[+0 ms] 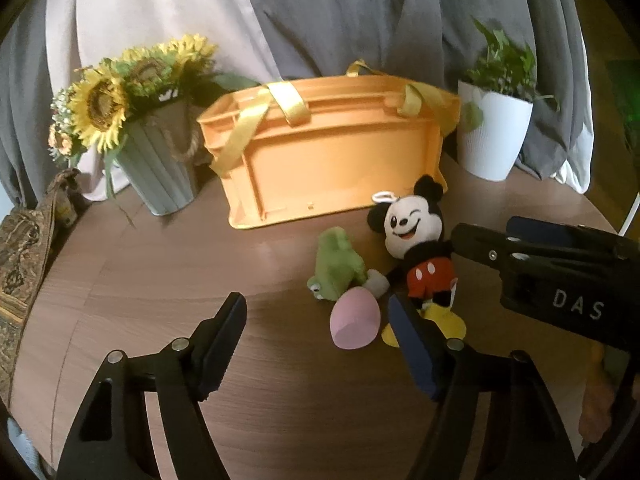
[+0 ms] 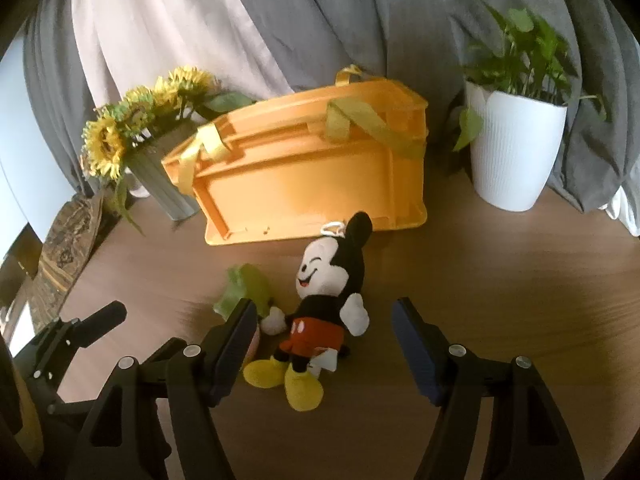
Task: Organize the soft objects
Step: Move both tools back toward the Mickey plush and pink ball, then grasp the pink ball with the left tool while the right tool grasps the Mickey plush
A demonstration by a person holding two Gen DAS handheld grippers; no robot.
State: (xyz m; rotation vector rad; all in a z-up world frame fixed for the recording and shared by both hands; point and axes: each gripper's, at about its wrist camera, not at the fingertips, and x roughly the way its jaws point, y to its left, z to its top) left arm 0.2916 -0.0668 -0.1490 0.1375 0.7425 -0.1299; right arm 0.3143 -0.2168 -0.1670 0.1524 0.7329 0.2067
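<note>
A Mickey Mouse plush [image 1: 420, 248] lies on the round wooden table [image 1: 160, 280] in front of an orange plastic basket [image 1: 328, 152] with yellow ribbon handles. A green frog plush [image 1: 336, 268] and a pink soft egg shape [image 1: 354, 322] lie just left of Mickey. My left gripper [image 1: 316, 320] is open and empty, near the pink shape. My right gripper [image 2: 324, 320] is open, its fingers either side of the Mickey plush [image 2: 324, 300], not closed on it. The frog [image 2: 244, 292] is partly hidden by the right gripper's left finger [image 2: 236, 344]. The basket also shows in the right wrist view [image 2: 304, 172].
A grey pot of sunflowers [image 1: 132, 120] stands left of the basket. A white pot with a green plant [image 1: 496, 124] stands to its right. Grey and pale curtains hang behind. A patterned cloth [image 1: 20, 264] lies at the table's left edge.
</note>
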